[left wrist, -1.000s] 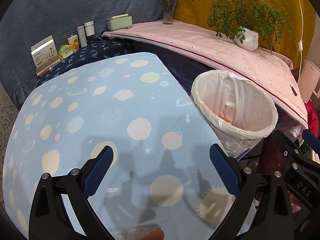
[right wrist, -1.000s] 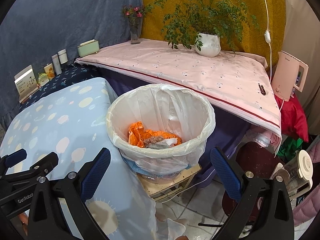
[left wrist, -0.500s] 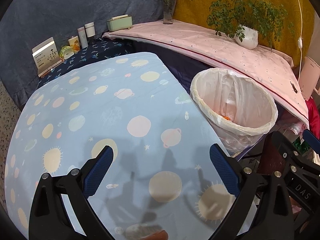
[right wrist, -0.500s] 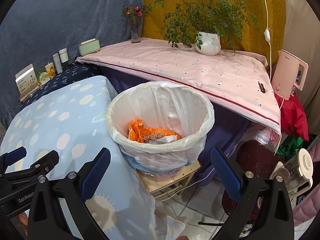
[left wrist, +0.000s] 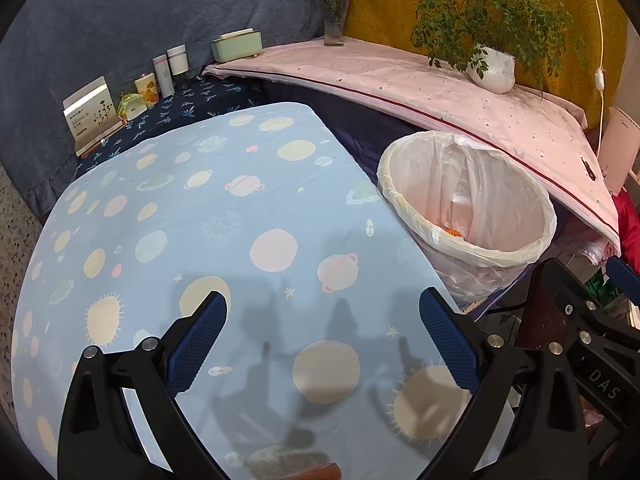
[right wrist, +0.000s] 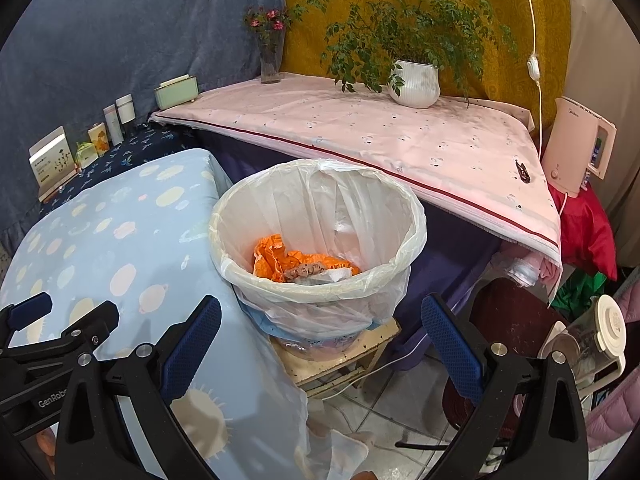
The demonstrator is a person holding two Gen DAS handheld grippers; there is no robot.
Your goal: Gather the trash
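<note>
Hovering wide and empty, the right hand-held gripper (right wrist: 320,350) faced the lined bin (right wrist: 320,280) just ahead, orange trash (right wrist: 280,258) inside, so reaching in risked snagging the loose liner and tipping it.

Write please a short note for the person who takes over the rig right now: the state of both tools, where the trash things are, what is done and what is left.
Left tool: open, empty, above the planet-print blue cloth.
Right tool: open, empty, facing the trash bin.
The bin, lined with a white bag, stands on a small wooden stool beside the blue cloth.
Done: orange wrapper and some crumpled bits already lie in the bin.
Left: at the bottom edge of the left view something orange lies on the cloth; too cut off to identify, so check it. No other loose trash is visible on the cloth.
</note>
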